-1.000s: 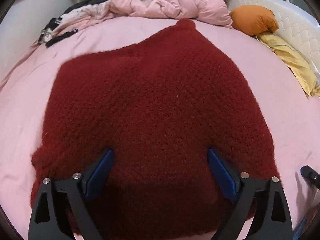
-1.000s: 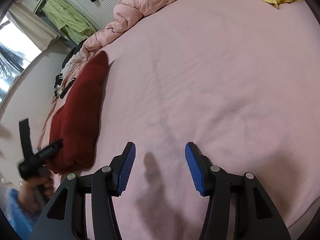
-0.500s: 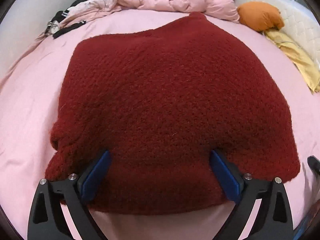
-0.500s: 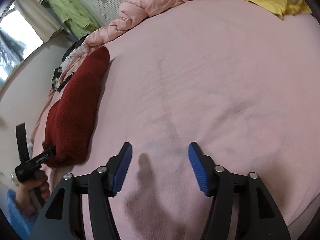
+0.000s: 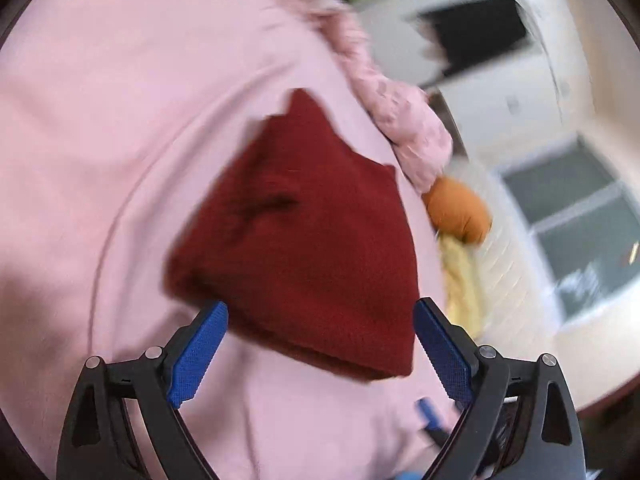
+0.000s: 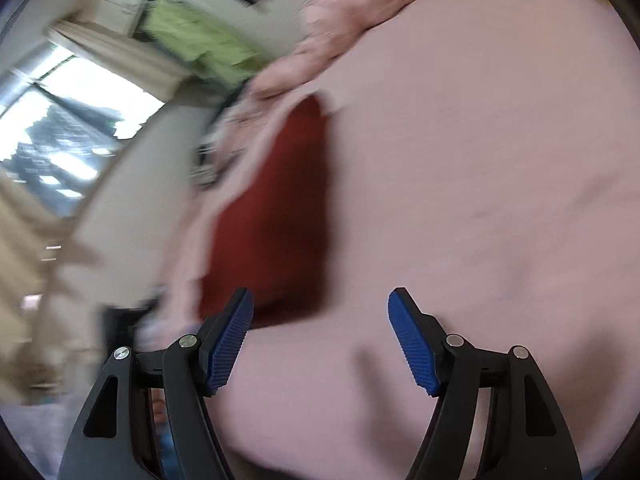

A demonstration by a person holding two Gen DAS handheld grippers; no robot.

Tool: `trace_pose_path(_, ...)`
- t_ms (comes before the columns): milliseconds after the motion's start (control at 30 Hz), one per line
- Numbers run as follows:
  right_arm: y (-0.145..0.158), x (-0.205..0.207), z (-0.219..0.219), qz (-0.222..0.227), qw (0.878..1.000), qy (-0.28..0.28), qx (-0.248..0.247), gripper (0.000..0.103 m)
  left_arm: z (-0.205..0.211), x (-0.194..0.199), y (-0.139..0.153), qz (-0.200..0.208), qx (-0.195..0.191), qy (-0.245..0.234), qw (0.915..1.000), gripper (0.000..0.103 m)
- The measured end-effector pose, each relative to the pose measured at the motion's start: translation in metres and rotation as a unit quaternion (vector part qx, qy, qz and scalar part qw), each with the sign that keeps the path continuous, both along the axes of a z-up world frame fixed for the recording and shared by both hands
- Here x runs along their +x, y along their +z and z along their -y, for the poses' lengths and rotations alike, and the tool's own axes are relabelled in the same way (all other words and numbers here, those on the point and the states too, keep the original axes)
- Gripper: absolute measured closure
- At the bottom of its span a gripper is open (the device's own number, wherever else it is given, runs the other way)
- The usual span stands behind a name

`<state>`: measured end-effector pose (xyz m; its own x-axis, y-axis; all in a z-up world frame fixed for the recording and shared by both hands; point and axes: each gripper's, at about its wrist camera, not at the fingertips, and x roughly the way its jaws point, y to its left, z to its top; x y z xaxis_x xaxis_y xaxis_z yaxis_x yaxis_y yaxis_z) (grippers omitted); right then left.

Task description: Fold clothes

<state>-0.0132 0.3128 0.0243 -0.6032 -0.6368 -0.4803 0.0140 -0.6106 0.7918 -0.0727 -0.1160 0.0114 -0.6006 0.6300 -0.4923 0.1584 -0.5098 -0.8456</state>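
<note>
Both wrist views tilt down, close — sharing the red sweater (image 5: 304,240).

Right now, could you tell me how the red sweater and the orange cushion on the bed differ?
The red sweater is a fuzzy knit lying folded and flat on the pink bedsheet; the orange cushion is smooth, rounded and plump. The sweater looks much larger, mid-bed; the cushion sits by the white headboard. Both rest untouched.

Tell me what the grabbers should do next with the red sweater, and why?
Probably bring the left gripper forward so its open jaws reach the near edge of the red sweater. The sweater lies in a folded bundle on the pink bed, and neither gripper holds it. The right gripper, whose jaws have just been opening, has only sheet between them. The pictures are blurred, so this is a guess.
</note>
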Motion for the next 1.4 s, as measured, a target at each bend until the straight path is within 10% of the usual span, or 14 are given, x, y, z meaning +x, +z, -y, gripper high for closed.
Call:
trace_pose_path(133, -0.017, -0.036, 0.043, 0.039, 0.993, 0.054, -0.098, 0.032, 0.005, -0.006, -0.018, 0.01, 0.065, 0.003, 0.9979, 0.021)
trace_pose_path(267, -0.033, -0.06, 0.056, 0.075, 0.993, 0.027, -0.089, 0.035, 0.001, -0.009, -0.023, 0.011, 0.077, 0.016, 0.9968, 0.033)
trace_pose_path(367, -0.036, -0.06, 0.045, 0.063, 0.99, -0.009, -0.124, 0.059, 0.004, -0.013, -0.022, 0.025, 0.039, 0.027, 0.9986, 0.084)
trace_pose_path(400, -0.037, -0.059, 0.04, 0.066, 0.99, -0.02, -0.126, 0.089, 0.002, -0.015, -0.025, 0.039, 0.022, 0.028, 0.9986, 0.084)
trace_pose_path(433, -0.038, -0.058, 0.035, 0.07, 0.989, -0.032, -0.127, 0.091, 0.002, -0.015, -0.026, 0.04, 0.033, 0.027, 0.9983, 0.085)
trace_pose_path(533, -0.043, -0.062, 0.03, 0.095, 0.989, -0.019, -0.111, 0.091, 0.005, -0.009, -0.014, 0.002, 0.07, 0.031, 0.9971, 0.087)
trace_pose_path(633, -0.024, -0.052, 0.029, 0.03, 0.992, -0.001, -0.119, 0.091, 0.007, 0.002, 0.004, -0.05, 0.063, 0.038, 0.996, 0.09)
trace_pose_path(800, -0.056, -0.058, 0.031, 0.097, 0.992, -0.006, -0.084, 0.091, 0.015, -0.011, -0.039, 0.031, 0.025, 0.05, 0.9979, 0.091)
trace_pose_path(967, -0.034, -0.046, 0.038, 0.039, 0.996, -0.003, -0.079, 0.091, 0.015, -0.003, -0.013, -0.02, 0.004, 0.053, 0.9984, 0.091)
trace_pose_path(1167, -0.046, -0.05, 0.037, 0.069, 0.997, 0.019, 0.002, 0.082, 0.018, -0.008, -0.02, 0.019, -0.016, 0.032, 0.9992, 0.087)
trace_pose_path(1267, -0.018, -0.032, 0.042, 0.022, 0.997, 0.051, 0.054, 0.073, 0.025, 0.007, 0.019, -0.004, -0.128, 0.062, 0.9898, 0.076)
trace_pose_path(1400, 0.007, 0.001, 0.037, -0.044, 0.987, 0.09, 0.124, 0.071, 0.008, 0.006, 0.094, -0.112, -0.305, 0.073, 0.9431, 0.076)
